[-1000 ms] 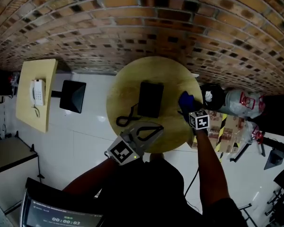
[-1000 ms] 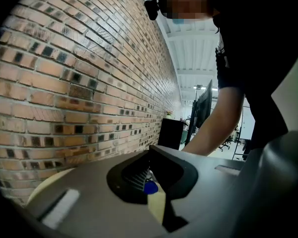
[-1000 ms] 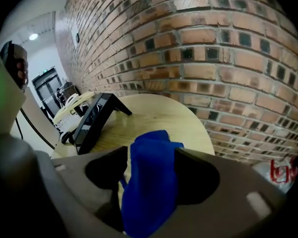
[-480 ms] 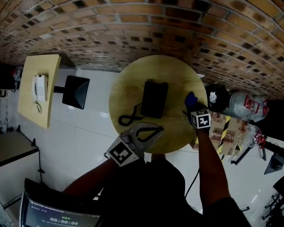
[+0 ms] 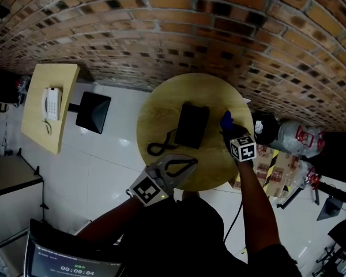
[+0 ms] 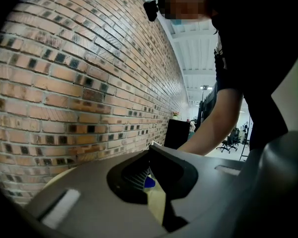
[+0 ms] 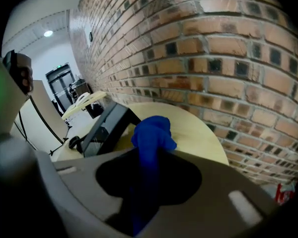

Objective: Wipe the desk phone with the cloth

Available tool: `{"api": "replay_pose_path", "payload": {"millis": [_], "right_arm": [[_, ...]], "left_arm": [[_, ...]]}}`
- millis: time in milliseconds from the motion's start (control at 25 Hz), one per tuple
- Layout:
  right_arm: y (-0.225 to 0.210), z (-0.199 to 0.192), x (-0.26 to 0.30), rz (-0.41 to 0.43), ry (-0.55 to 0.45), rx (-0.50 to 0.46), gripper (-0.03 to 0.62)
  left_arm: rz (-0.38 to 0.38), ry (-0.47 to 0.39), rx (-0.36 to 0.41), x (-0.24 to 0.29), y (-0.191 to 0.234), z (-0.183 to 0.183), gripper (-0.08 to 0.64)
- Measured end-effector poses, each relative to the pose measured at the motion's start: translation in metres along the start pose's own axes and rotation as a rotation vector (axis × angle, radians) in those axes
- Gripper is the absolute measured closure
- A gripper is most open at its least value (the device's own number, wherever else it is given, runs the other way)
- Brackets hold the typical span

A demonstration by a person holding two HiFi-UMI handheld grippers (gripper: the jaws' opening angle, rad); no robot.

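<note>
On the round table (image 5: 161, 100) we've got the black desk phone (image 5: 192, 124) sitting mid-top. Just right of it, our right gripper (image 5: 229, 130) has just been closing and now pinches the blue cloth (image 7: 151, 133). Our left gripper (image 5: 189, 162) hovers near the front edge, jaws together, empty.

Table top (image 5: 161, 105): pale yellow wood tone, plain. Desk phone (image 5: 191, 126) at its middle: black all over. I read its cord (image 5: 155, 149), toward the table's left edge, as black too. Cloth (image 7: 151, 133) near the right edge: saturated blue, no print that I can make out. Wall (image 5: 161, 33): orange-brown bricks mixed with dark ones, pale mortar lines. Floor (image 5: 104, 166): white tiles, thin grey joints. Side table (image 5: 37, 131): the same pale yellow, carrying a white phone (image 5: 51, 104).
</note>
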State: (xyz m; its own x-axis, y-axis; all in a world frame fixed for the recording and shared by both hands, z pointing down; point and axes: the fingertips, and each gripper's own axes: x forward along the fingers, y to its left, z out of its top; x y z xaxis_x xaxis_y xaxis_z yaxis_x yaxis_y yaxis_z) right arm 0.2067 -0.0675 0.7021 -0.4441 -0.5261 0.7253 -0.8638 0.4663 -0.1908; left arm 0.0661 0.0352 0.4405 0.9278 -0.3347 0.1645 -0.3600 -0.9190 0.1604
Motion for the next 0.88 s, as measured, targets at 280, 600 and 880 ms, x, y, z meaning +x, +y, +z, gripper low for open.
{"api": "replay_pose_path", "payload": {"millis": [280, 600, 880], "right_arm": [[0.070, 0.103, 0.013, 0.089, -0.117, -0.179, 0.492], [0.103, 0.094, 0.058, 0.123, -0.032, -0.395, 0.494], [0.125, 0.054, 0.056, 0.151, -0.001, -0.425, 0.494]], "left_arm": [[0.055, -0.028, -0.027, -0.034, 0.013, 0.010, 0.558], [0.142, -0.033, -0.036, -0.060, 0.016, -0.005, 0.558], [0.183, -0.036, -0.044, -0.078, 0.016, -0.015, 0.560]]}}
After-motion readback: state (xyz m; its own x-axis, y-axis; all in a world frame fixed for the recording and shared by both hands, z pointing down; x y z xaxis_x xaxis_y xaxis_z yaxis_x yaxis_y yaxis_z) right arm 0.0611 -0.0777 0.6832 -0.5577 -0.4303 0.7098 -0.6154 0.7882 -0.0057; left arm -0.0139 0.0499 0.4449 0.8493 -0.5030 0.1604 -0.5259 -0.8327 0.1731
